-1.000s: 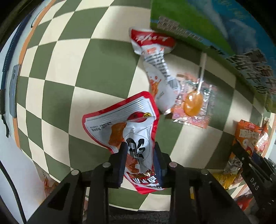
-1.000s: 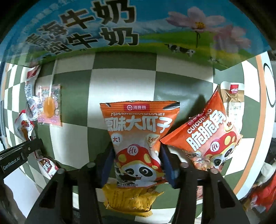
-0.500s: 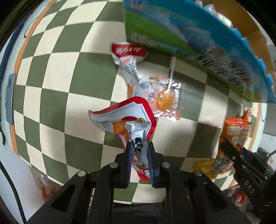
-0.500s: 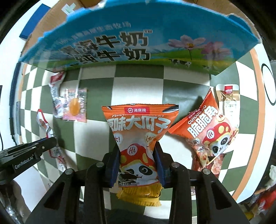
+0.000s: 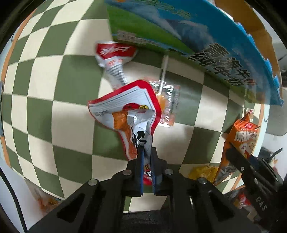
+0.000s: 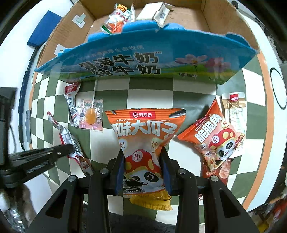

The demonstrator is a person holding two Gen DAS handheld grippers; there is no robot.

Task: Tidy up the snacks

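Observation:
My left gripper (image 5: 147, 150) points down over the checkered cloth, its jaws closing tight on the lower end of a red-and-white snack packet (image 5: 132, 111), which hangs crumpled above the cloth. The right wrist view shows that packet (image 6: 66, 134) at the left, in the left gripper's fingers (image 6: 70, 148). My right gripper (image 6: 142, 154) is shut on an orange panda-print seed bag (image 6: 143, 129), held upright off the cloth. The same bag (image 5: 245, 136) shows at the right edge of the left wrist view.
An open cardboard box with a blue milk-print wall (image 6: 143, 59) stands behind, holding a small snack packet (image 6: 118, 19) and a white carton (image 6: 156, 10). On the cloth (image 6: 148, 93) lie a lollipop (image 6: 90, 116), a red-topped sachet (image 6: 71, 100), another orange bag (image 6: 213, 139), a brown sachet (image 6: 233, 105) and a yellow packet (image 6: 152, 200).
Both grippers have risen with their packets, lifting them off the cloth. The left jaws have narrowed, crumpling the red-and-white packet. The box's inside has come into the right wrist view.

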